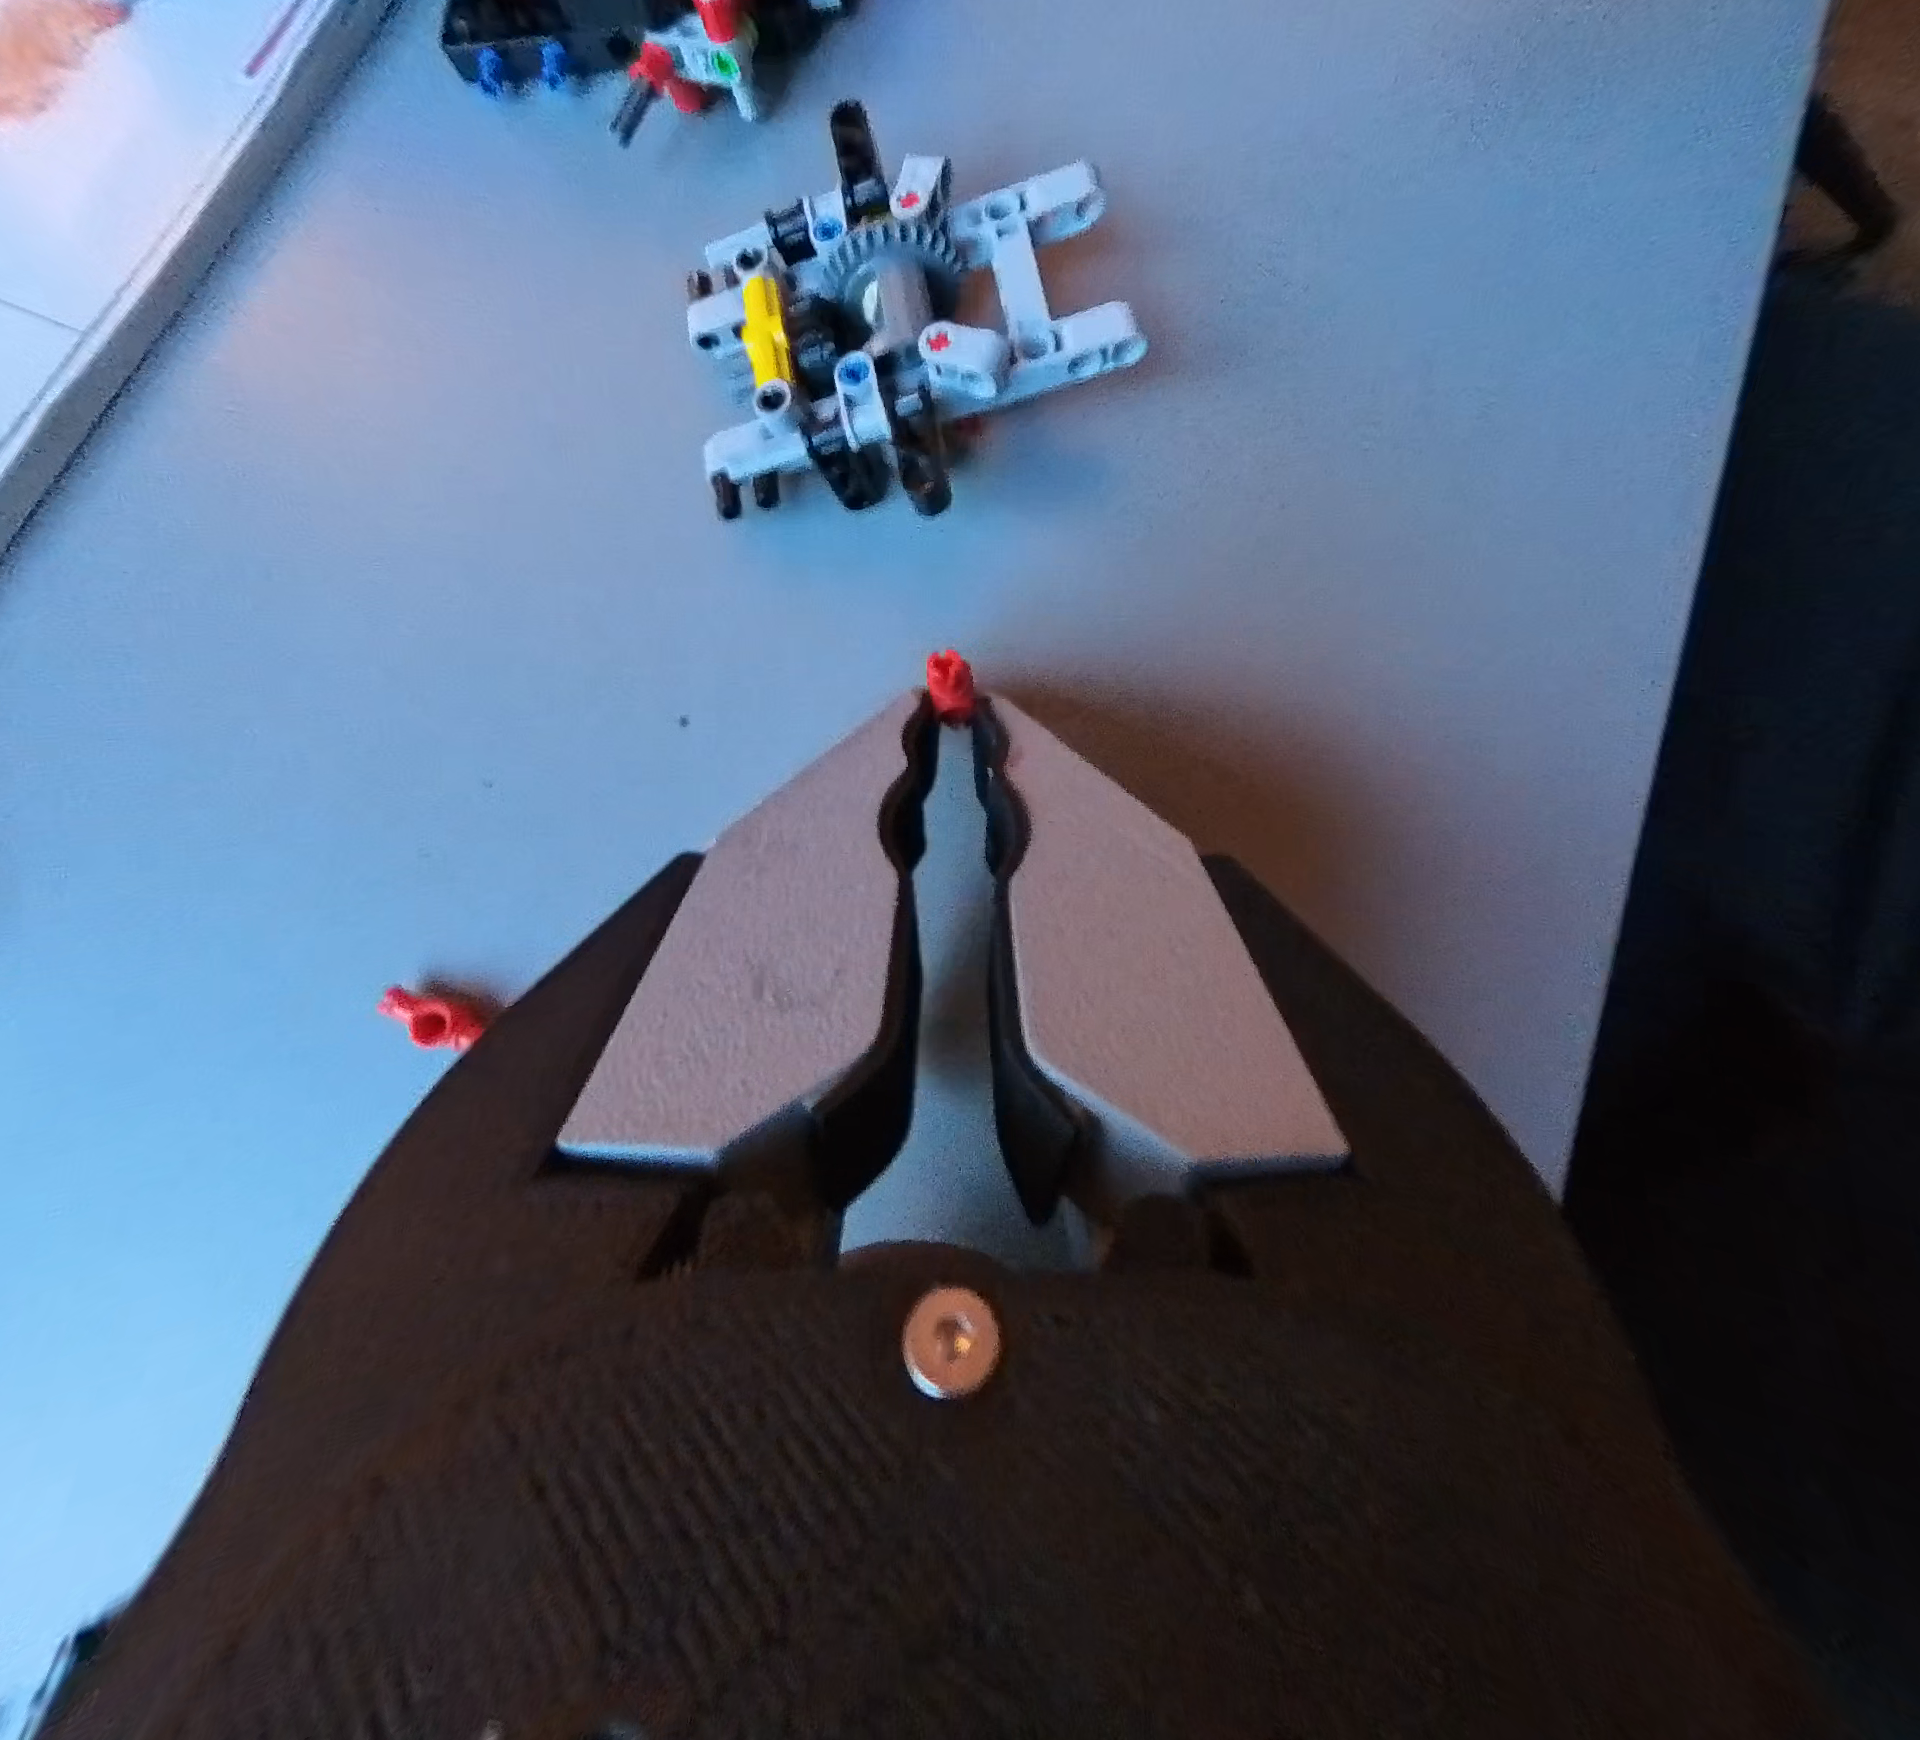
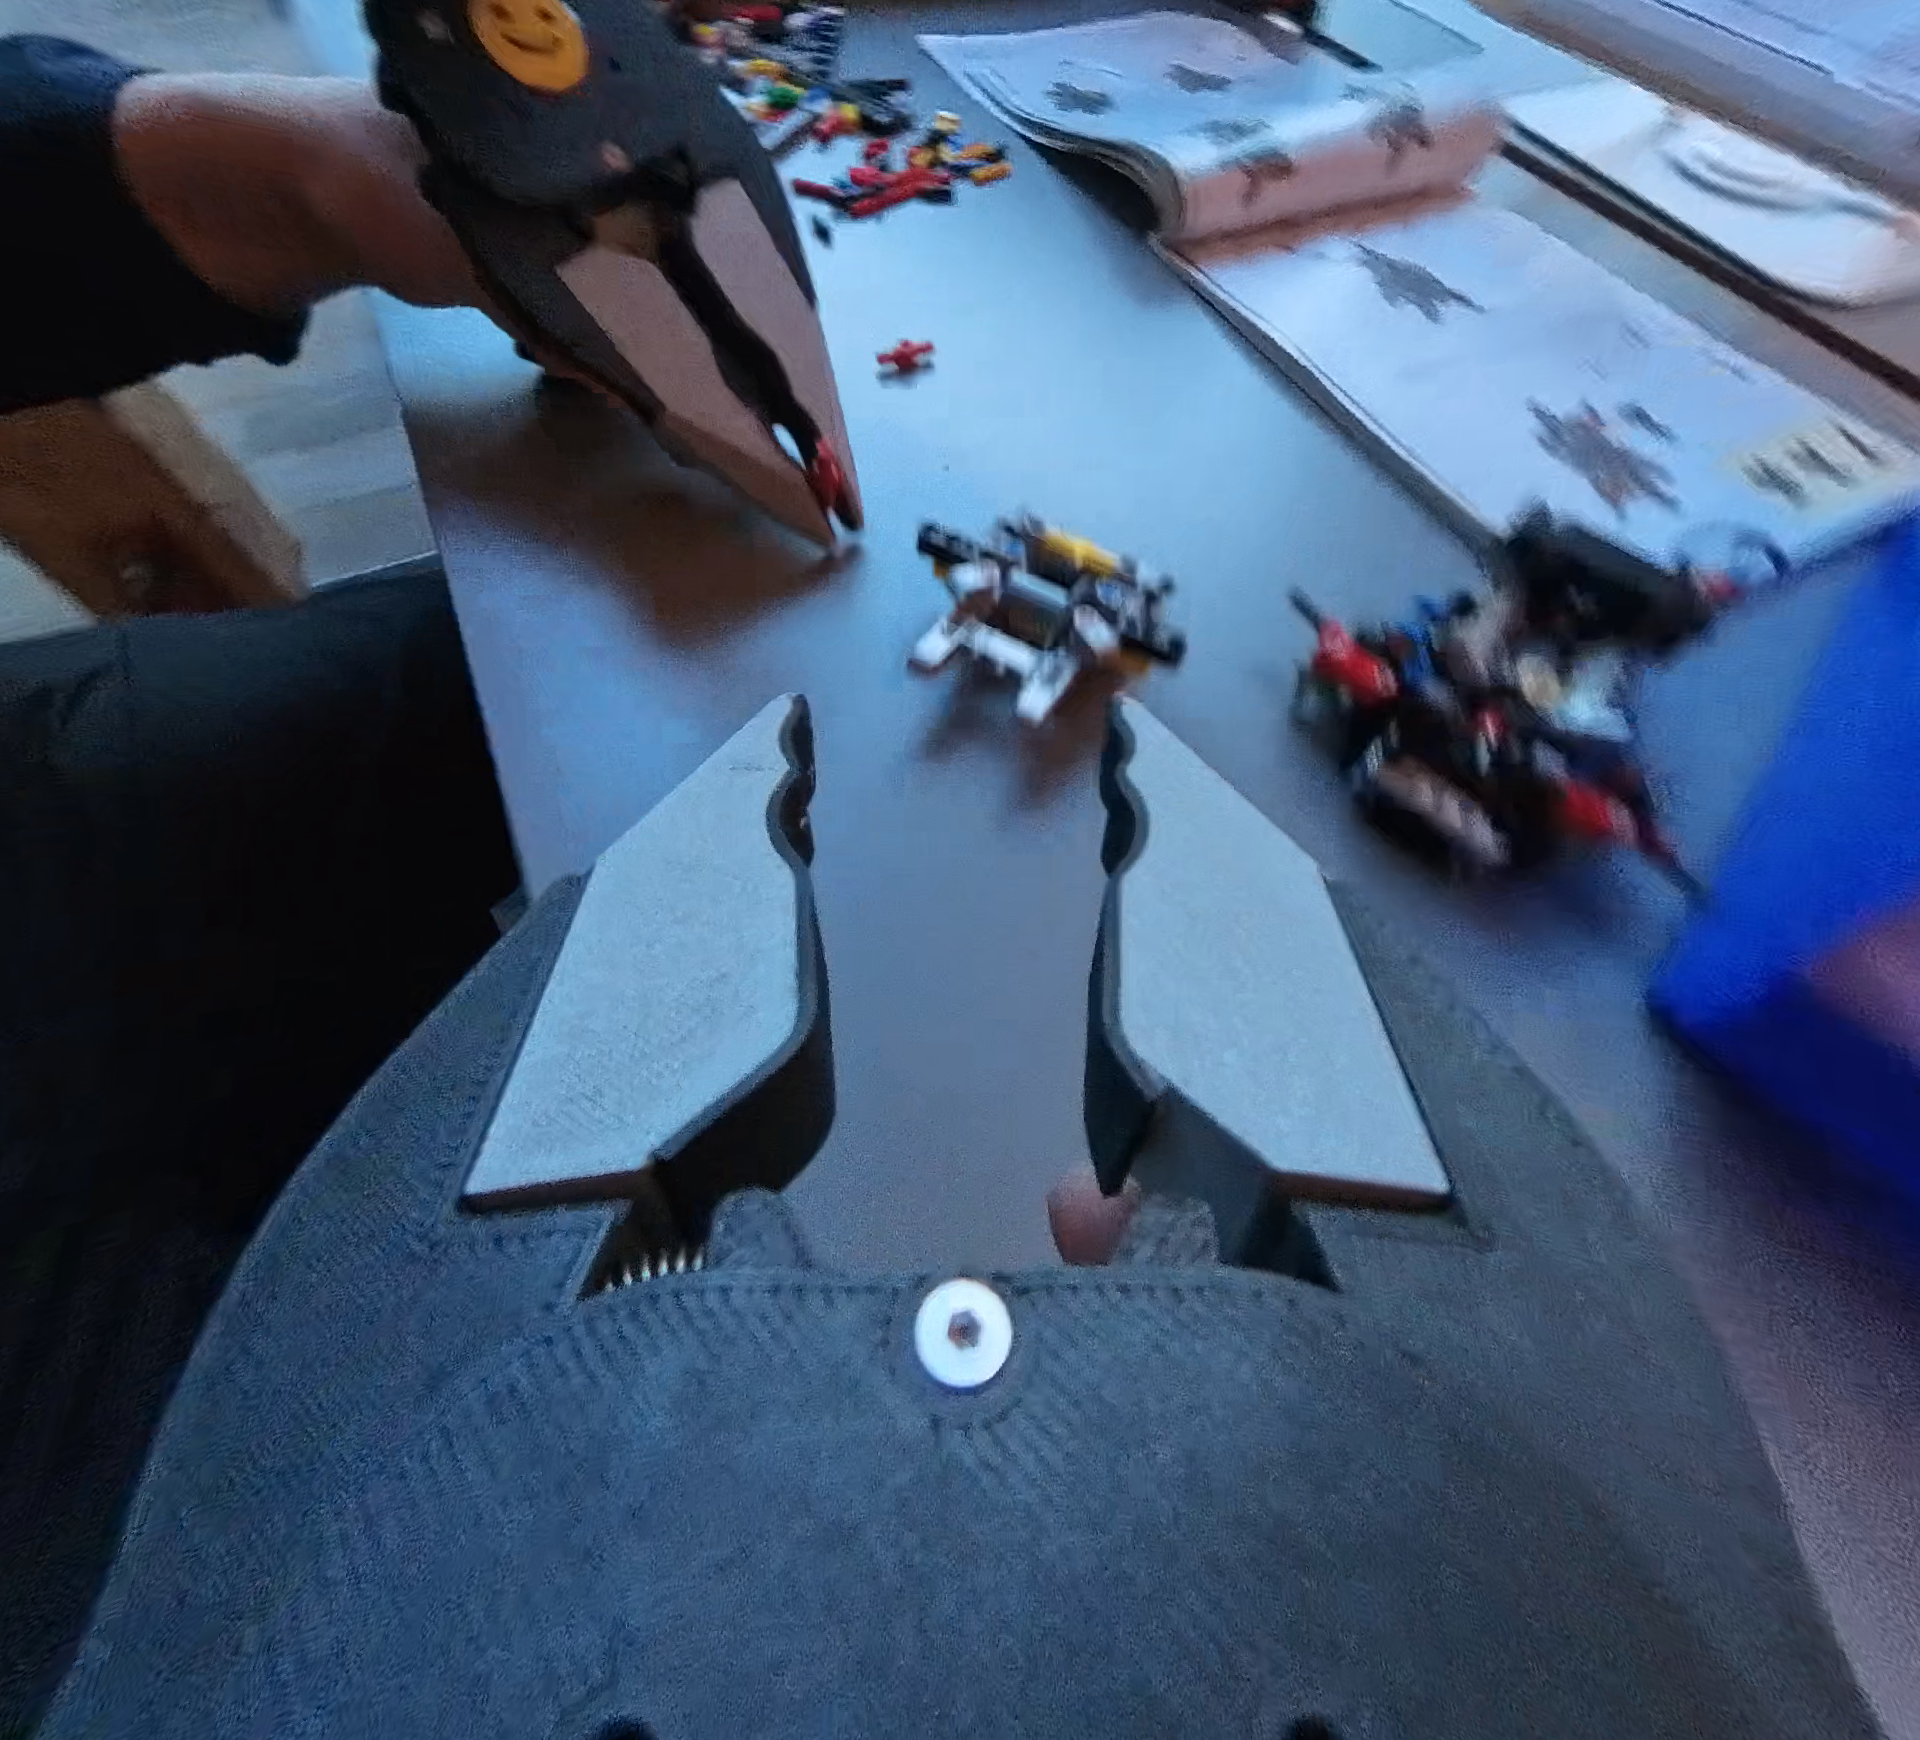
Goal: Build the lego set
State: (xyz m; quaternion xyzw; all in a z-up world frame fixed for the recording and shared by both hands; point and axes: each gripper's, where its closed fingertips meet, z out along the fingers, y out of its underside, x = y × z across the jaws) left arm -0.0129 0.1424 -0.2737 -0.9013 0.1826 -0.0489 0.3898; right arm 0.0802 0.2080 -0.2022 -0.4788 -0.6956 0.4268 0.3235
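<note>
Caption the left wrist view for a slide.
Left gripper pinches a small red pin before a grey gear assembly.

Grey table w/ brick assemblies, manuals.

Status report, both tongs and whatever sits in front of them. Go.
Left tongs shut on small red peg, tips low over grey table. Right tongs open, empty. White gear assembly ahead of both, untouched. Loose red connector beside left tongs.

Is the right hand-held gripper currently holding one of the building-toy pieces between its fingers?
No, the right hand-held gripper stands wide open with only bare table between its fingers, short of the small white assembly.
</note>
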